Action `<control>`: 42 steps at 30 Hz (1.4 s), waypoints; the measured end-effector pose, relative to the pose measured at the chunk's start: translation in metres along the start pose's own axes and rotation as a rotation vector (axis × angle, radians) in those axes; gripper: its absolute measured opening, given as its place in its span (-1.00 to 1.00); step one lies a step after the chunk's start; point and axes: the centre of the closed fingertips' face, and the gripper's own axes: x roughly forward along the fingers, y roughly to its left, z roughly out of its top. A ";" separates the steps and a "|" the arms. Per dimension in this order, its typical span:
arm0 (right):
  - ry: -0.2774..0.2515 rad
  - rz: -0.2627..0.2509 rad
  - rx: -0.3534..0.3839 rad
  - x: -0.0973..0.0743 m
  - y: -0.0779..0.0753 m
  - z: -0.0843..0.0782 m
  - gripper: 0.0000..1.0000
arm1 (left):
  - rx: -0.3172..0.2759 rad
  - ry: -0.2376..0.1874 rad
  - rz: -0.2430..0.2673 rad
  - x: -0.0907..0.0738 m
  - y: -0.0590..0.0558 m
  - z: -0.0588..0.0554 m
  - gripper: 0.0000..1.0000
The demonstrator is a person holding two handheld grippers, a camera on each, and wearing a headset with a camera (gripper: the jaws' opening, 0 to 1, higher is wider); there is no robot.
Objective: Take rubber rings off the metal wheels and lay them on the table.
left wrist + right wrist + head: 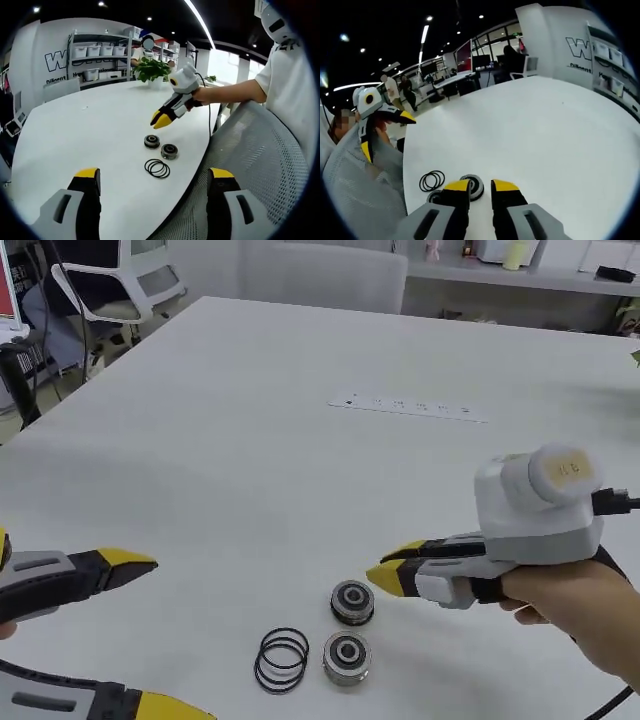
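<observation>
A: Rubber rings, where do you have them?

B: I see them low in the middle of the head view, a small pile of black loops lying flat on the white table, just beside the nearer metal wheel. The second wheel sits just above it in the frame, close but apart.

A: And your tongs?

B: My right gripper hovers just right of the upper wheel, jaws narrow, almost together, nothing in them. My left gripper comes in at the lower left, spread wide and empty.

A: Room to move?

B: Plenty. The tabletop runs on smooth toward the top of the frame, with a thin white strip lying upper right of centre. In the left gripper view the table's edge curves just below and right of the rings, and a grey mesh chair stands beyond it. An office chair stands off the table in the upper left corner of the head view. A potted plant marks the table's far end, with shelves along the wall.
</observation>
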 end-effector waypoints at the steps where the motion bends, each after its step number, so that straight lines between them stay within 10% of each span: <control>1: 0.006 0.001 -0.008 0.000 0.000 -0.002 -0.73 | 0.002 -0.003 -0.001 0.000 0.000 0.001 0.70; 14: 0.090 0.036 -0.071 0.003 0.001 -0.024 -0.62 | 0.109 0.015 0.019 -0.003 0.002 0.013 0.65; 42: 0.131 0.085 -0.115 0.016 0.015 -0.037 -0.59 | 0.304 -0.111 -0.164 0.041 -0.019 0.111 0.51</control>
